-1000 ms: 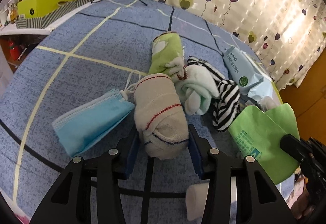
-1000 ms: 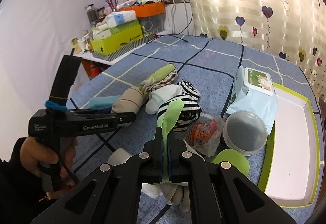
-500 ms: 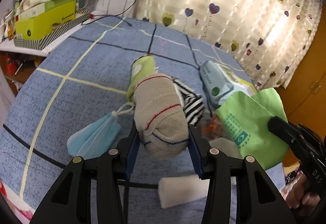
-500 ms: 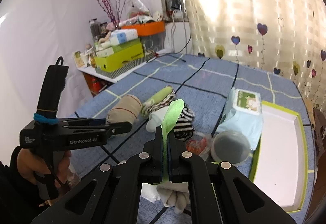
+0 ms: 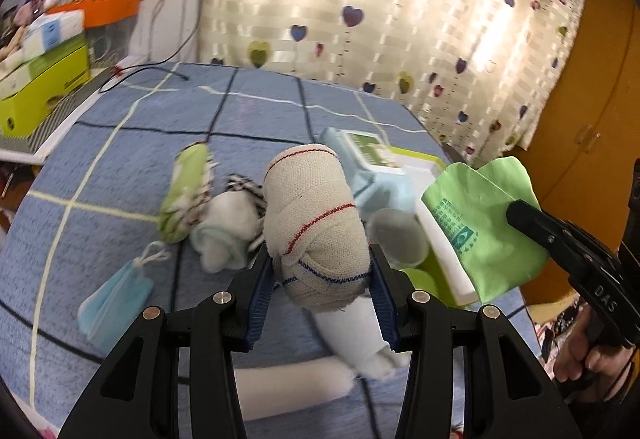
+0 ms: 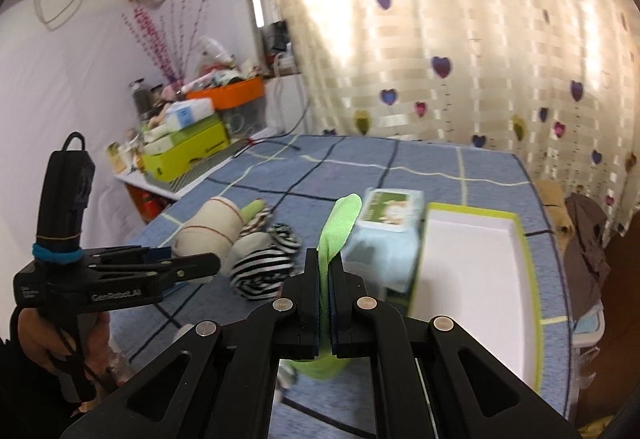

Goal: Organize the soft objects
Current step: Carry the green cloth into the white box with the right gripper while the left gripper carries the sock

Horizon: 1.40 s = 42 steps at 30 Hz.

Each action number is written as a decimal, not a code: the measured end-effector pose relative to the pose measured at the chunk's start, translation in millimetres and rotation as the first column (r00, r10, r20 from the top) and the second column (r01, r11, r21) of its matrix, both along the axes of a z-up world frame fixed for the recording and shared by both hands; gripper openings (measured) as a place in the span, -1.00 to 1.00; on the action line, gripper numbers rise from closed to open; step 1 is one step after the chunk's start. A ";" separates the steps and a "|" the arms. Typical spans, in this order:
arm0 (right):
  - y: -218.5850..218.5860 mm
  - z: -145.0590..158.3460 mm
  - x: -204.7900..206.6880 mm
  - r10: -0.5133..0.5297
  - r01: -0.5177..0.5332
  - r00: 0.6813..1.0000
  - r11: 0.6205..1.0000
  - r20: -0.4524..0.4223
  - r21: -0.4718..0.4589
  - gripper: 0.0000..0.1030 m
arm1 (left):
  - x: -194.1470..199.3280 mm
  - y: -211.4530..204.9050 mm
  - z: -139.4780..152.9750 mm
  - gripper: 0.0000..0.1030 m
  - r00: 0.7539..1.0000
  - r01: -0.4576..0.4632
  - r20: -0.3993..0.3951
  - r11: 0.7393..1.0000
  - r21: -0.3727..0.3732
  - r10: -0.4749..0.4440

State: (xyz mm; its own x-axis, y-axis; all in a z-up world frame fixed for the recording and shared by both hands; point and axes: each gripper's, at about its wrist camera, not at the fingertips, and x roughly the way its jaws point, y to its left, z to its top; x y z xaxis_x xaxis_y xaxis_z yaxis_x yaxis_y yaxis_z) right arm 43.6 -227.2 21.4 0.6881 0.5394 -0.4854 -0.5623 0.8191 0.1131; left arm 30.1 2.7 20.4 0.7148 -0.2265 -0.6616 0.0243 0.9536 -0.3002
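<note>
Here two tools: left tool grips one bandage roll, right tool one green cloth.

A home bedroom: blue checked bedspread, heart-patterned curtain, cluttered side shelf.

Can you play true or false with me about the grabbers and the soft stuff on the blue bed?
1. The left gripper is squeezing the beige bandage roll. True.
2. The right gripper is empty. False: it is shut on a thin green cloth.
3. The blue face mask is inside the white tray. False: it lies on the blue bedspread, and the tray shows nothing inside.
4. A zebra-striped roll lies on the bedspread. True.
5. The curtain has stars on it. False: it has hearts.
</note>
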 end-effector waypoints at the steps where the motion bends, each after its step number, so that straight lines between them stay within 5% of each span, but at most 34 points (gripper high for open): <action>1: -6.7 0.4 1.1 -0.011 0.011 1.000 1.000 0.002 0.003 -0.93 | 2.1 -5.8 1.9 -0.10 1.000 0.012 0.003 1.000 0.003 -0.012; 18: -93.3 -41.4 69.0 -0.143 0.148 0.983 0.988 -0.118 0.039 -0.93 | 51.3 -90.8 15.7 -0.10 0.987 0.158 -0.001 0.986 0.047 -0.158; 28: -117.9 -85.2 128.0 -0.220 0.217 0.950 0.975 -0.221 -0.040 -0.91 | 78.9 -125.8 7.9 -0.10 0.979 0.202 -0.038 0.977 0.066 -0.199; 33: -127.0 -89.8 128.8 -0.266 0.255 0.942 0.964 -0.206 -0.078 -0.19 | 89.2 -138.1 0.5 -0.10 0.975 0.219 -0.066 0.973 0.069 -0.214; 42: -145.8 -80.1 106.7 -0.291 0.287 0.941 0.957 -0.175 -0.049 -0.17 | 110.3 -172.2 -20.5 -0.10 0.955 0.274 -0.138 0.960 0.067 -0.263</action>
